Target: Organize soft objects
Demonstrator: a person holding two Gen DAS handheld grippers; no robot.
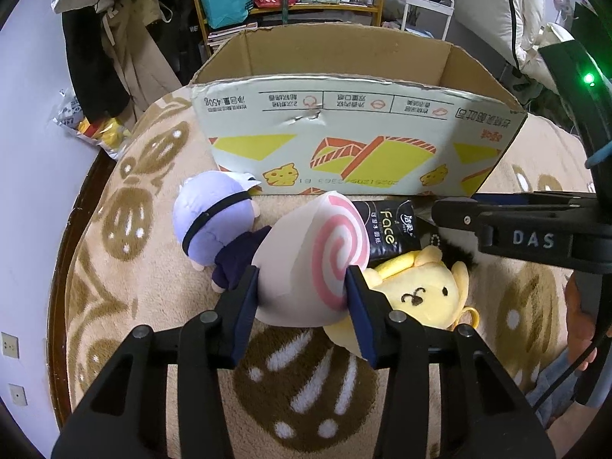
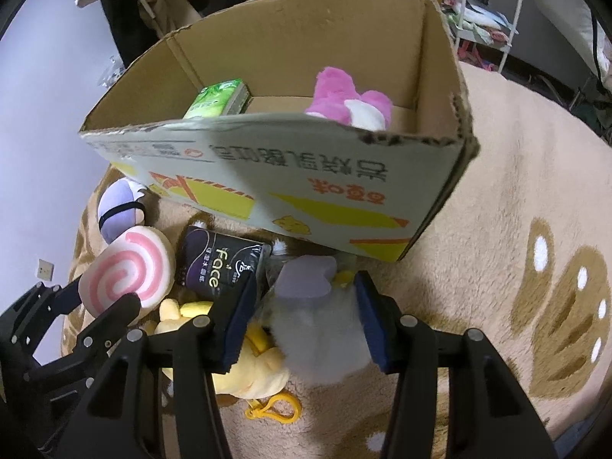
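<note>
Pink-swirl roll plush [image 1: 306, 256] sits squeezed between left gripper [image 1: 302, 290] pads, on beige blanket [image 1: 153, 287] before cardboard box [image 1: 344, 141]. White fluffy plush [image 2: 317, 329] lies between right gripper [image 2: 304, 317] fingers; contact unclear. Yellow dog plush [image 1: 420, 294] alongside.

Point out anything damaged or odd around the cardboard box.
The cardboard box has a torn dent in its front wall, near the top edge, and its rim is ragged where the flaps were ripped off. Otherwise nothing stands out; the toys simply lie in a loose pile before it.
</note>
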